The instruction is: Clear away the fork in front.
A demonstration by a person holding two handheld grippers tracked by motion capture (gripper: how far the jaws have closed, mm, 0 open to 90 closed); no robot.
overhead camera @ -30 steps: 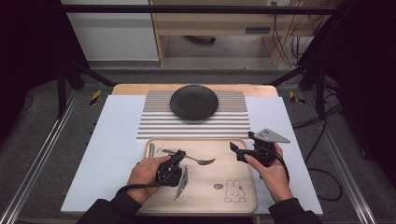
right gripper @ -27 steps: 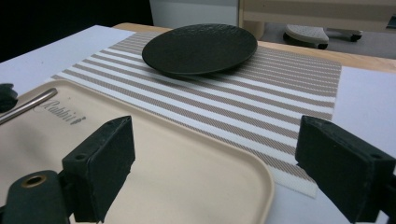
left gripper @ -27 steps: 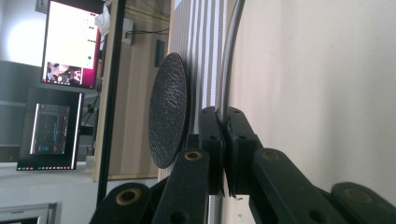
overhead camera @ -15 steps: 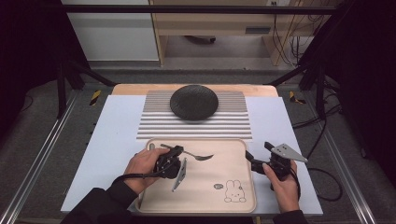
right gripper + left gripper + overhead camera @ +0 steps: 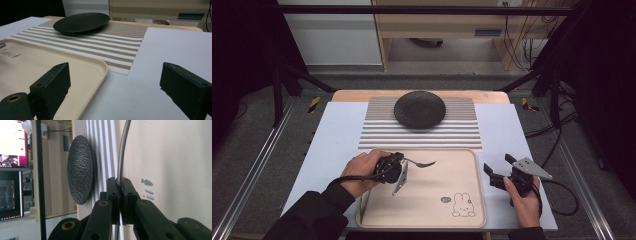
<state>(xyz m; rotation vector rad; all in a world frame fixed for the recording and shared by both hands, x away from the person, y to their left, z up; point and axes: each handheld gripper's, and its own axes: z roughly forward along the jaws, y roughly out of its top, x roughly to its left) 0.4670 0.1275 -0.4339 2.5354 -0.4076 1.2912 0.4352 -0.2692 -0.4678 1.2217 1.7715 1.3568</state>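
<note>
A thin metal utensil (image 5: 422,163), which looks like a fork, is clamped by its handle (image 5: 121,157) in my left gripper (image 5: 404,162), which is shut on it over the left part of the beige tray (image 5: 478,200). In the left gripper view the gripper (image 5: 120,191) is rolled on its side and the pads pinch the handle. My right gripper (image 5: 498,164) stands open, low over the white table cover just right of the tray. In the right gripper view nothing is between its jaws (image 5: 115,83).
A black textured plate (image 5: 419,109) sits on a striped placemat (image 5: 452,134) beyond the tray; both show in the right gripper view, the plate (image 5: 82,22) and the mat (image 5: 112,47). A rabbit drawing (image 5: 462,205) marks the tray's near right corner. Bare white cover lies on both sides.
My right gripper has moved off the tray's right edge, to the right and towards the person, and sunk lower. The left hand has shifted slightly with the utensil held.
</note>
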